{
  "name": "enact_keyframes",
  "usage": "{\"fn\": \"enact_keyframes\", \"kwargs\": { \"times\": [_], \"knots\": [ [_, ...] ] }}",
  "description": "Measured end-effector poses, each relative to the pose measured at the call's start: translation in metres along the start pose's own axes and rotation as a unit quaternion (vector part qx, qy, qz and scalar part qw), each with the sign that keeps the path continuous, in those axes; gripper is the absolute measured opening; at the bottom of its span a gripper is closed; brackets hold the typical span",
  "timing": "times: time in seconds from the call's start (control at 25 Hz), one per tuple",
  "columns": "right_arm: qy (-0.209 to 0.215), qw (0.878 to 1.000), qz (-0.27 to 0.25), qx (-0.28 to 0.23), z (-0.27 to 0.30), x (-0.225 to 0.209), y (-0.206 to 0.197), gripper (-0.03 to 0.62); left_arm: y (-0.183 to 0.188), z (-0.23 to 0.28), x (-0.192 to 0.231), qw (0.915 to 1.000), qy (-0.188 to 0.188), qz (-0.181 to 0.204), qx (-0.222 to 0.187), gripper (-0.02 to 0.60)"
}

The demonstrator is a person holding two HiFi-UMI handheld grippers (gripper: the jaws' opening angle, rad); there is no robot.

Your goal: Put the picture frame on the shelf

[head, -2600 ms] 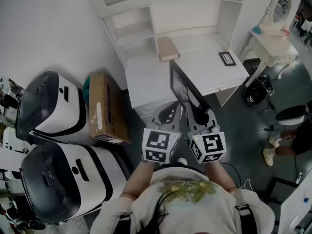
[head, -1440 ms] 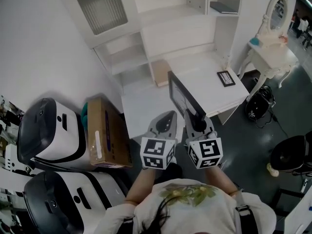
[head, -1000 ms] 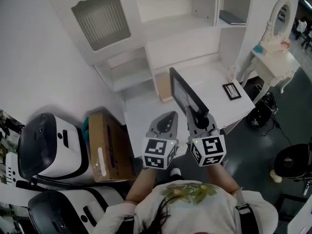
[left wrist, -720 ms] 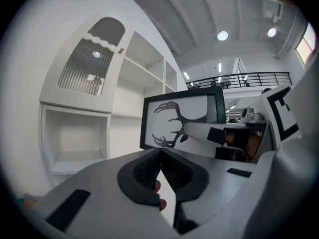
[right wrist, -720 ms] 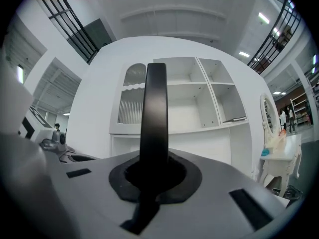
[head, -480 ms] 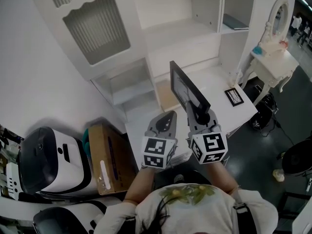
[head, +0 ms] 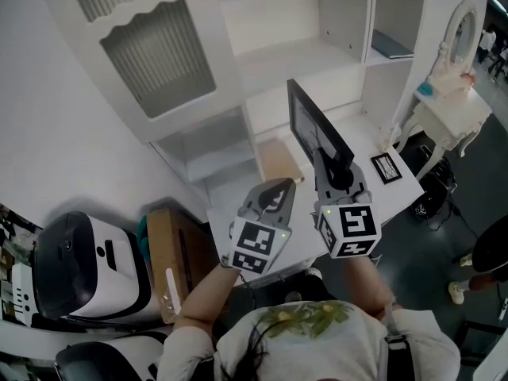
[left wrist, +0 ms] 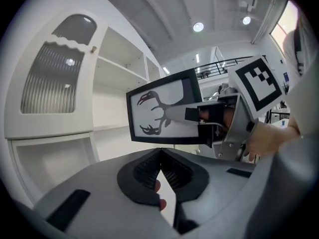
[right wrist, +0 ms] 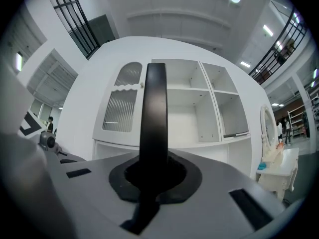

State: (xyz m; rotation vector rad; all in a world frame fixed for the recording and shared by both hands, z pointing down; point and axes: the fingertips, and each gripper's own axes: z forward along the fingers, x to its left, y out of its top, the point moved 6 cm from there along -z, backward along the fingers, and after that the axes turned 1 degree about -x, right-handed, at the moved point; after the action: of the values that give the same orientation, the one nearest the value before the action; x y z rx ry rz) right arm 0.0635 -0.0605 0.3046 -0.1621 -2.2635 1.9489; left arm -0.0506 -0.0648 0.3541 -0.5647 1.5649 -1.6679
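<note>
Our right gripper [head: 332,167] pinches the black picture frame [head: 313,127] by its edge, holding it upright in the air above the white counter [head: 361,137], before the shelf [head: 295,54]. Our left gripper [head: 278,190] hangs alongside, jaws pressed together on nothing.

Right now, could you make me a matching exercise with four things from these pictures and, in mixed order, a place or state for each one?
Things:
1. deer picture frame
2. left tongs
3. small black frame
4. cardboard box

Places or states:
A. lying flat on the white desk
B. closed, with nothing between them
C. low down beside the desk, at its left
D. gripped by the right tongs

Pairs: 1-D, 2-B, 3-A, 4-C
</note>
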Motion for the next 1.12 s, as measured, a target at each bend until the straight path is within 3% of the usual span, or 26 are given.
{"fn": "enact_keyframes", "kwargs": {
  "times": [0.32,0.68,1.12],
  "knots": [
    [0.007,1.0,0.02,-0.01,0.021,-0.008,-0.008,0.035,0.003,0.043,-0.004,0.9994,0.013,-0.033,-0.004,0.028],
    [0.034,0.999,0.02,-0.018,0.046,-0.032,-0.004,0.035,-0.003,0.07,0.016,0.9947,0.037,-0.096,-0.002,0.028],
    [0.059,0.997,0.022,-0.046,0.084,-0.035,0.012,0.035,-0.002,0.086,0.045,0.9931,0.057,-0.102,-0.004,0.028]
  ]
}}
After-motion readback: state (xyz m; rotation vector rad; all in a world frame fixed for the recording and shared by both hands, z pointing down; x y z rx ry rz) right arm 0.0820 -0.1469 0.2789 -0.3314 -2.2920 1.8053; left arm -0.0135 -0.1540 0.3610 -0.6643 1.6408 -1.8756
